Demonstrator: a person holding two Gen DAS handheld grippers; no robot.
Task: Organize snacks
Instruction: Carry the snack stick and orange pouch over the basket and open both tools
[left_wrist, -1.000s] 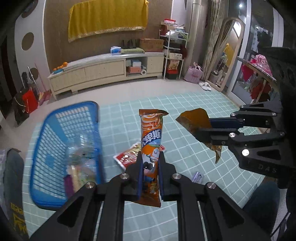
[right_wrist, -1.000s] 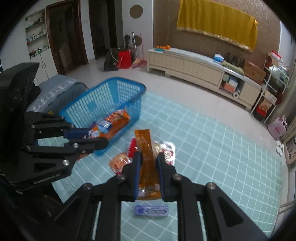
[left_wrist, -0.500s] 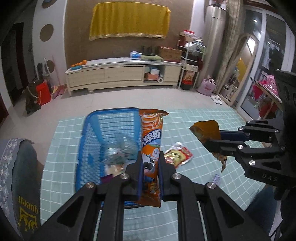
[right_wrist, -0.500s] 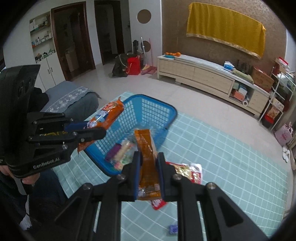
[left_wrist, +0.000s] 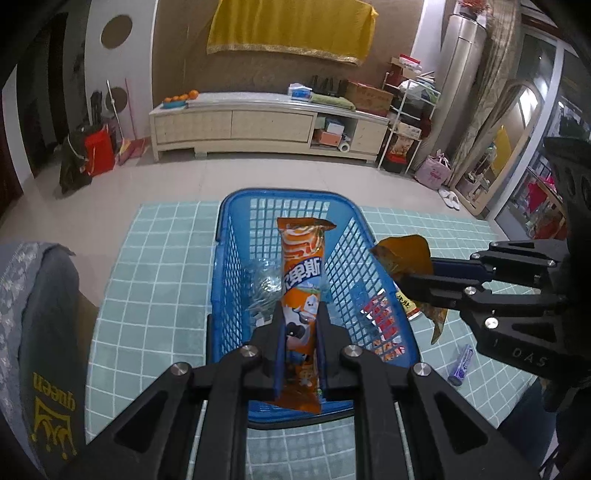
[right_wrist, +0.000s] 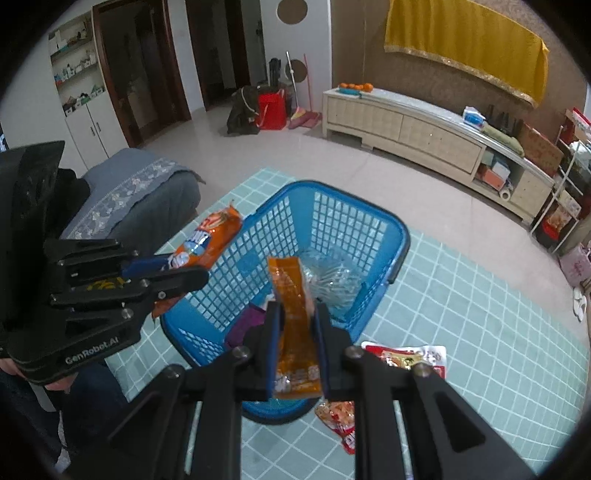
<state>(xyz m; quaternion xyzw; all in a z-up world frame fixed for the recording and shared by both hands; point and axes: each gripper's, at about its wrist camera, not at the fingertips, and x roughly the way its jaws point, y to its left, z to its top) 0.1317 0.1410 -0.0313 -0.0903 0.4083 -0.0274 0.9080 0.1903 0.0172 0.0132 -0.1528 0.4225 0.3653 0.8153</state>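
My left gripper (left_wrist: 300, 325) is shut on a long orange snack pack (left_wrist: 303, 273) and holds it above the blue plastic basket (left_wrist: 347, 206). My right gripper (right_wrist: 295, 325) is shut on a brown-orange snack packet (right_wrist: 291, 299) and holds it over the same basket (right_wrist: 402, 236). Each gripper shows in the other's view: the right one (left_wrist: 402, 275) at the basket's right side, the left one (right_wrist: 201, 271) at its left side. A clear wrapper (right_wrist: 332, 277) and a purple pack (right_wrist: 243, 325) lie inside the basket.
Red and white snack packs (right_wrist: 406, 360) lie on the teal checked cloth (right_wrist: 480, 332) right of the basket, with a small purple pack (left_wrist: 460, 365). A grey covered seat (right_wrist: 129, 206) stands left. A long cabinet (left_wrist: 258, 125) is at the far wall.
Both grippers have swung with their packs from over the loose snacks to over the basket, which now sits centred under them.
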